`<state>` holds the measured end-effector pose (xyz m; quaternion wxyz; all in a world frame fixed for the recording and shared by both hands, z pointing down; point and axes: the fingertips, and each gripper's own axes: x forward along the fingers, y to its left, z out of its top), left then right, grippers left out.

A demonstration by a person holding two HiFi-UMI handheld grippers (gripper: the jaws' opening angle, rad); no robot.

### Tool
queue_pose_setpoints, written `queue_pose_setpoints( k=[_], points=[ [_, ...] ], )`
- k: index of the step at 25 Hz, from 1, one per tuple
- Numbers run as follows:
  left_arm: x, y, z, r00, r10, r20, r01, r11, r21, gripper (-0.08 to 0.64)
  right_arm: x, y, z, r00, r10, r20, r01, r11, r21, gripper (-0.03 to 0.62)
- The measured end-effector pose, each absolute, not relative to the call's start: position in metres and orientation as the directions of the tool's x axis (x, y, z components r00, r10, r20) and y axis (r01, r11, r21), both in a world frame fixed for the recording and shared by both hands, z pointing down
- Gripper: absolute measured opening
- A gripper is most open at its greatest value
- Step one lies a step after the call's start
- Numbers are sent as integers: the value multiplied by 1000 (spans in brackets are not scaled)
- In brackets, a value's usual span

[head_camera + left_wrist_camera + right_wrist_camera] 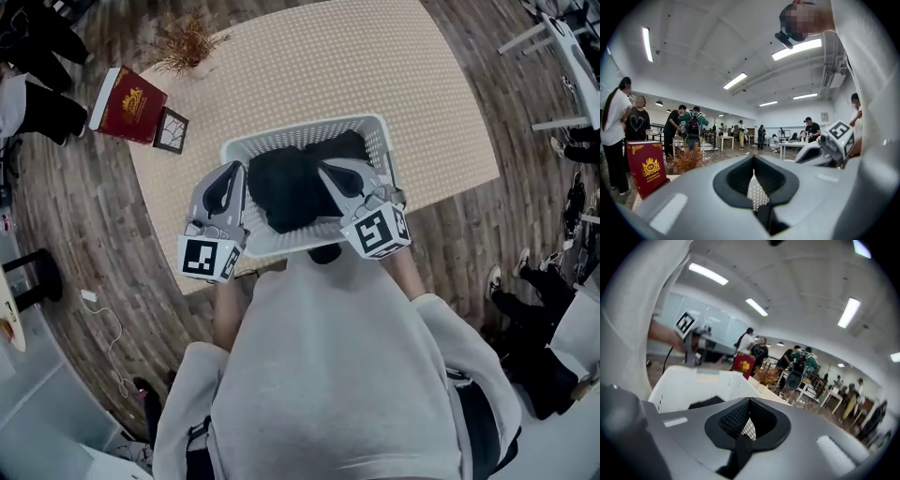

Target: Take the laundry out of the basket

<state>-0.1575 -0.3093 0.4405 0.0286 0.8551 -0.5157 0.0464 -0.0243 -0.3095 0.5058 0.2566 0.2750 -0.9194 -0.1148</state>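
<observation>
Basket: white perforated plastic laundry basket [309,127], near-centre on the beige dotted table [394,75].
Laundry: crumpled black cloth [286,192], inside the basket, heaped in the middle and far right.
Left gripper [236,173]: above the basket's left wall, jaws together, nothing between them.
Right gripper [328,173]: above the laundry's right side, jaws together, empty.
Far left on table: red box [129,103], dried brown plant [187,42].

The basket [309,128] is open at the top, and its walls fence in the dark laundry [291,187] on every side. From 12 to 3 o'clock beyond it, the counter [394,75] lies bare. Toward 10 and 11 o'clock, a red box [131,105] and a dried plant [186,42] crowd the corner.
</observation>
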Motion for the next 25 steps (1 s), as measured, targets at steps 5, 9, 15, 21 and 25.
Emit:
queue_pose_setpoints(
  k=[5, 9, 15, 21, 25],
  points=[
    [-161, -311, 447, 454, -885, 108, -891, -455, 15, 8, -33, -294, 558, -545, -551, 632, 79, 717, 693, -2],
    [-162, -312, 446, 450, -887, 99, -892, -451, 20, 8, -36, -289, 567, -547, -503, 669, 122, 743, 658, 0],
    [-166, -310, 448, 445, -891, 92, -896, -444, 33, 8, -30, -268, 627, -405, -231, 885, 130, 943, 306, 421],
    [-174, -308, 444, 432, -898, 80, -902, -431, 39, 8, -35, -262, 702, -228, -98, 969, 262, 952, 158, 598],
    [-181, -305, 444, 417, -906, 77, -909, -414, 55, 8, -41, -279, 736, -159, -97, 982, 261, 956, 137, 598]
  ],
)
